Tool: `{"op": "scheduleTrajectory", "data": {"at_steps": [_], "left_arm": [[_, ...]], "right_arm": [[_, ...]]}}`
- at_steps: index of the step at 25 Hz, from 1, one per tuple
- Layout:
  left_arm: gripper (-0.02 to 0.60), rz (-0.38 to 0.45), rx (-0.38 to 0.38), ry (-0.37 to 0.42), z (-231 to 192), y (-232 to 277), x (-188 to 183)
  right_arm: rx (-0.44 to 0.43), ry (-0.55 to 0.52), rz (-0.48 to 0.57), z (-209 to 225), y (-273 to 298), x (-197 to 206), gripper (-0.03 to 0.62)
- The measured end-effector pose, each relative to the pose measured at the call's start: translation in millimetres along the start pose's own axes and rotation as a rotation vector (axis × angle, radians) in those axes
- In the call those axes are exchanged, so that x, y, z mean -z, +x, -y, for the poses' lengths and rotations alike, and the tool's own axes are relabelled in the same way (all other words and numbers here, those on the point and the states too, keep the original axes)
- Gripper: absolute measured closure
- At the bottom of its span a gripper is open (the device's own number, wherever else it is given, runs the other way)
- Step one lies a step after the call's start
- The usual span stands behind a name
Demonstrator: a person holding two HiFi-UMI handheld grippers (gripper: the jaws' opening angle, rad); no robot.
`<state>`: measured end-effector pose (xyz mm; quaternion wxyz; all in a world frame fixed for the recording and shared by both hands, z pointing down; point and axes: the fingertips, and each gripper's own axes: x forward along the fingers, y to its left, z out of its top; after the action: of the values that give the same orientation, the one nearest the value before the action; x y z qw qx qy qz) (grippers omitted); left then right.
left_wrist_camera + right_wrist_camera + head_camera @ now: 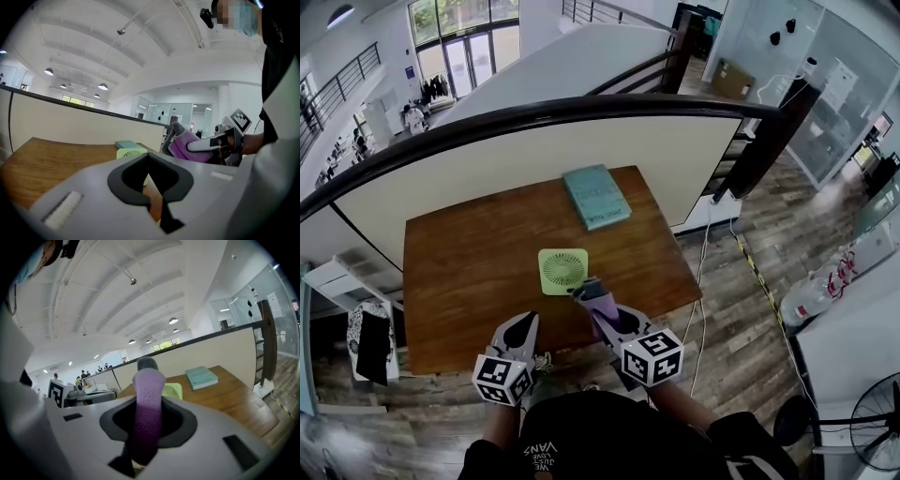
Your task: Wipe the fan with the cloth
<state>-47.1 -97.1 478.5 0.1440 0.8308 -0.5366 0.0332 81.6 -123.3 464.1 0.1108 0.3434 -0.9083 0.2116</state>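
A small pale-green square fan point(562, 271) lies flat on the brown wooden table point(469, 272), grille up. My right gripper point(584, 285) is shut on a purple cloth point(600, 298) and hangs at the fan's near right corner. In the right gripper view the cloth point(147, 404) stands up between the jaws, with the fan point(173, 390) just behind it. My left gripper point(525, 322) is shut and empty over the table's near edge, left of the fan. Its own view shows the fan point(131, 152) ahead and the cloth point(184, 145) to the right.
A teal book point(596, 196) lies on the table's far side, beyond the fan. A dark curved handrail point(534, 117) and a pale wall panel back the table. White cables trail on the wood floor point(741, 281) to the right.
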Motion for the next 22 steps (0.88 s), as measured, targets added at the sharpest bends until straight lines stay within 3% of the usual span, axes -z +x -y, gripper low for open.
{"op": "scheduleTrajectory", "data": {"at_steps": [22], "left_arm": [[0.571, -0.002, -0.013, 0.002, 2.5, -8.3, -0.6]], "right_arm": [[0.001, -0.015, -0.007, -2.8, -2.0, 3.1, 0.496]]}}
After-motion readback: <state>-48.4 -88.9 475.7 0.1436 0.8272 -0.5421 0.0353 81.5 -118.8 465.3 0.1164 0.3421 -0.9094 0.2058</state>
